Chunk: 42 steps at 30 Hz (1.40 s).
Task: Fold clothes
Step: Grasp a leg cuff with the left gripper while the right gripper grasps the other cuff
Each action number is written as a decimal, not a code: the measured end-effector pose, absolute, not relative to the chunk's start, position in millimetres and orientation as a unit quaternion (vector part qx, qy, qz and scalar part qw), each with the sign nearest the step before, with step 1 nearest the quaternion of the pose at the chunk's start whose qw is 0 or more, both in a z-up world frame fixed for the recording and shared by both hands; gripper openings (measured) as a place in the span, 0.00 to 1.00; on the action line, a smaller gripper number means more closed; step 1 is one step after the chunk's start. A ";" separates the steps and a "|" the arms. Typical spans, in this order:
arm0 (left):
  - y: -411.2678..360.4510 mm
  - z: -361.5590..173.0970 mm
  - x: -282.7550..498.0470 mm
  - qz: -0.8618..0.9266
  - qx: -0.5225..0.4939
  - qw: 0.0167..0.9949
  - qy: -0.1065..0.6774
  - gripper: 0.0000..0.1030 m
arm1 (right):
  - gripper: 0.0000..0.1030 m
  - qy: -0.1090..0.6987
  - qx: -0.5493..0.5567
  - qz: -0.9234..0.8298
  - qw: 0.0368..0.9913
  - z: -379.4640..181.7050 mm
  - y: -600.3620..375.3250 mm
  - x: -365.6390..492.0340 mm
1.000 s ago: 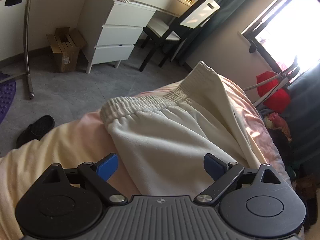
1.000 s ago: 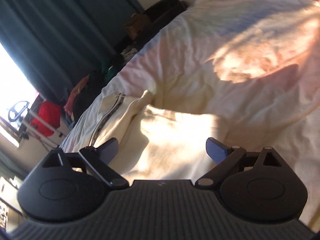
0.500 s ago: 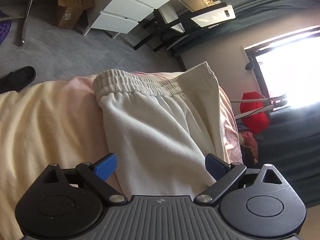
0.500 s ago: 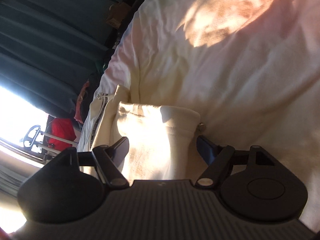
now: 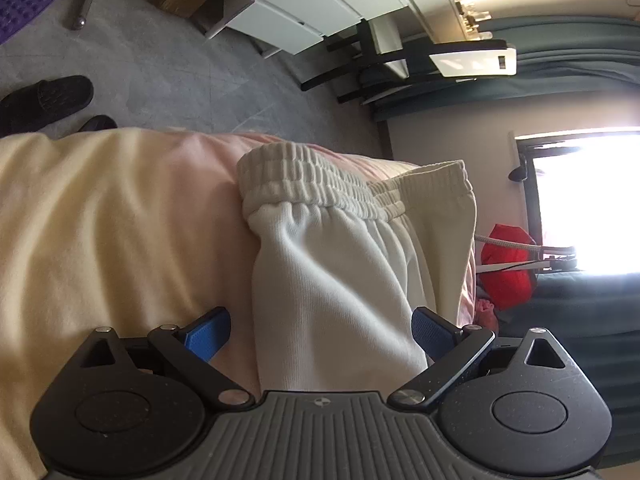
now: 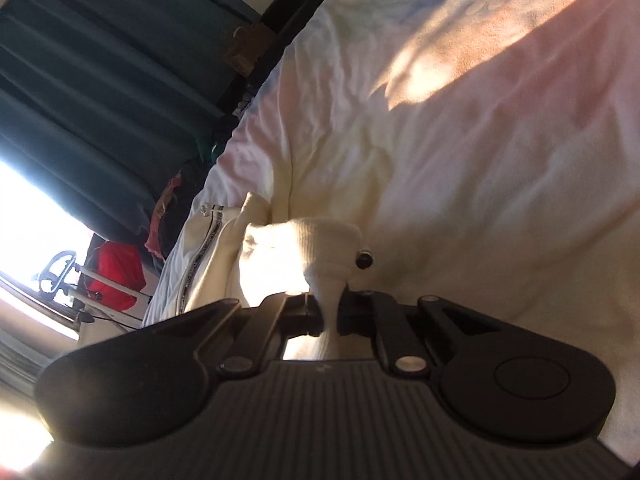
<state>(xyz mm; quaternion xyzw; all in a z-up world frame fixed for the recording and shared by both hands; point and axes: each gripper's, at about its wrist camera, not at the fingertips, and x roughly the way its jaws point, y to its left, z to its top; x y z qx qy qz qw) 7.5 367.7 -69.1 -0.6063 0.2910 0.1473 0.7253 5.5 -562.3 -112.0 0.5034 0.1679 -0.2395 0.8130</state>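
Cream sweatpants (image 5: 332,280) lie on the pink bedspread (image 5: 120,220), waistband toward twelve o'clock. Left gripper (image 5: 320,332) straddles them, jaws apart, blue pads at nine and three. Right gripper (image 6: 326,308) is clamped on a bunched cuff (image 6: 304,248).

My left wrist view looks down along its fingers, close over the cream trousers (image 5: 340,280), toward floor and window (image 5: 584,200). My right wrist view sits nearer still, facing along the bed (image 6: 480,140). Both share trousers and window.
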 end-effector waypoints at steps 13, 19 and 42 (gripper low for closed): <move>356.5 -69.1 26.4 0.143 -0.545 0.771 0.295 0.46 | 0.07 0.142 0.481 -0.260 0.825 -95.6 -556.0 -3.4; 358.1 -58.1 17.4 0.113 -0.559 0.771 0.283 0.29 | 0.07 0.141 0.458 -0.264 0.837 -86.2 -551.9 -6.8; 343.5 -23.2 3.5 0.105 -0.524 0.812 0.235 0.06 | 0.08 0.143 0.444 -0.289 0.836 -77.8 -541.6 -9.0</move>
